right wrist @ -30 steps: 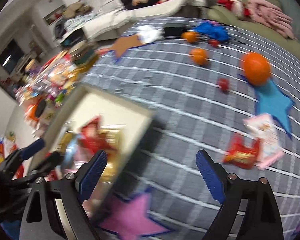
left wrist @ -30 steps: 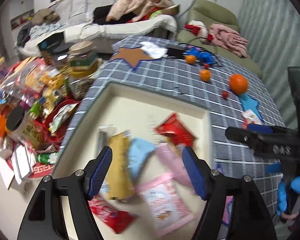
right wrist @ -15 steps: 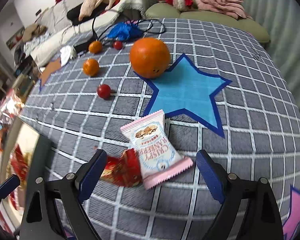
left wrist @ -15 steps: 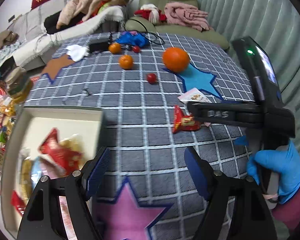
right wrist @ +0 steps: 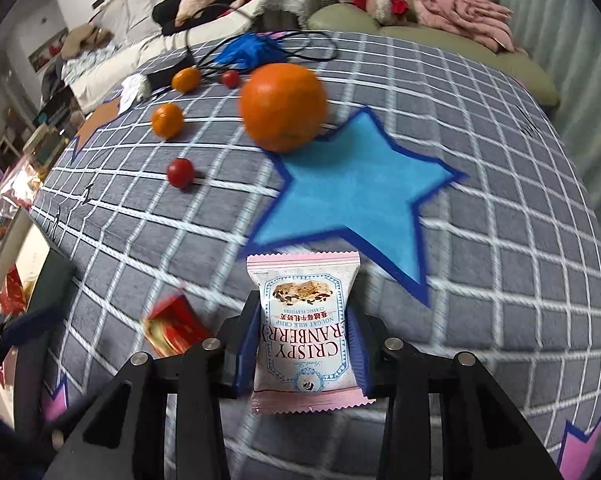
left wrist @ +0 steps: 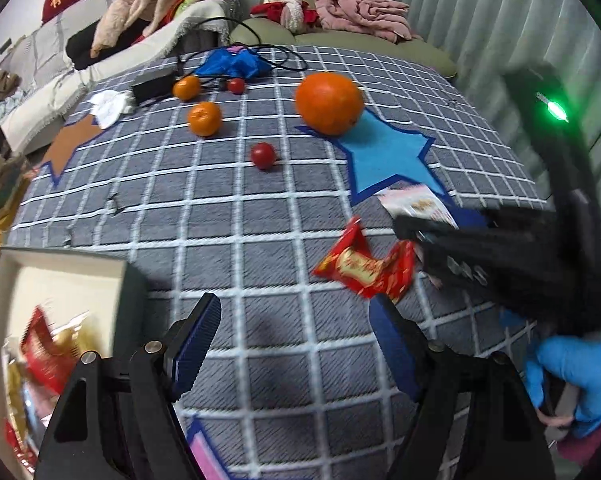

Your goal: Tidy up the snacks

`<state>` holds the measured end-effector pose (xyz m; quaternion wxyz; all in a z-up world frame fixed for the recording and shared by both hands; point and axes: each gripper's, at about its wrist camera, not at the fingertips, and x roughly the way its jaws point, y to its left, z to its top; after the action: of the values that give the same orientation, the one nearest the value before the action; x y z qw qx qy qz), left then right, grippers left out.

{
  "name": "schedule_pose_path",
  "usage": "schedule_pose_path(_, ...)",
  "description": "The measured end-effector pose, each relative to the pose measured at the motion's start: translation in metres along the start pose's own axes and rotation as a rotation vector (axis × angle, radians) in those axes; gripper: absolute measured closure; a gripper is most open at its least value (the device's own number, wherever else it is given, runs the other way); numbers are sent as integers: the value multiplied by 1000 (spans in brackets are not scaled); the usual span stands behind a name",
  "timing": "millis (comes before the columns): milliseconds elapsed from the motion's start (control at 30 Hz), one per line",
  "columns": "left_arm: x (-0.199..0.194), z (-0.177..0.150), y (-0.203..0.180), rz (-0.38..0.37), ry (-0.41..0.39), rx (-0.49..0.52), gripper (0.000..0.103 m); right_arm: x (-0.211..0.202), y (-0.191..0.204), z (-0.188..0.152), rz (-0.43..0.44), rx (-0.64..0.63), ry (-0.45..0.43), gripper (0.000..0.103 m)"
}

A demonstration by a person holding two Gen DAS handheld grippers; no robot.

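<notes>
My right gripper [right wrist: 306,344] is shut on a pink and white cranberry crisp packet [right wrist: 306,328], gripping its sides on the checked cloth; the packet also shows in the left wrist view [left wrist: 418,204]. A red and gold snack packet [left wrist: 364,268] lies on the cloth just left of it, seen also in the right wrist view [right wrist: 172,324]. My left gripper [left wrist: 296,344] is open and empty above the cloth, a little short of the red packet. A cream box [left wrist: 60,276] with several snack packets sits at the left.
A large orange [left wrist: 328,102] rests on a blue star patch [left wrist: 384,156]. Two small tangerines [left wrist: 204,118], two cherry tomatoes [left wrist: 263,155], a black cable and blue cloth [left wrist: 236,66] lie further back. A sofa and armchair stand beyond the table.
Both grippers swung right from the box toward the loose packets. My right gripper moved down over the pink packet and shut on it. My left gripper came closer to the red packet.
</notes>
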<state>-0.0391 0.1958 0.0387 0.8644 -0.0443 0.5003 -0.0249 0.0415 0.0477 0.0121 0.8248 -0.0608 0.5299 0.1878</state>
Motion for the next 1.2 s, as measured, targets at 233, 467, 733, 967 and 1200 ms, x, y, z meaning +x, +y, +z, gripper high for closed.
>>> schedule_pose_path(233, 23, 21, -9, -58, 37, -176, 23, -19, -29, -28, -17, 35, -19, 62)
schedule_pose_path(467, 44, 29, -22, 57, 82, -227, 32, -24, -28, -36, -35, 4, -33, 62)
schedule_pose_path(733, 29, 6, -23, 62, 44, -98, 70, -33, -28, -54, -14, 26, -30, 62)
schedule_pose_path(967, -6, -62, -30, 67, 0, 66, 70, -55, -22, -94, -28, 23, -28, 62)
schedule_pose_path(1200, -41, -120, -25, 58, -26, 59, 69, -83, -4, -146, -55, 21, -34, 62)
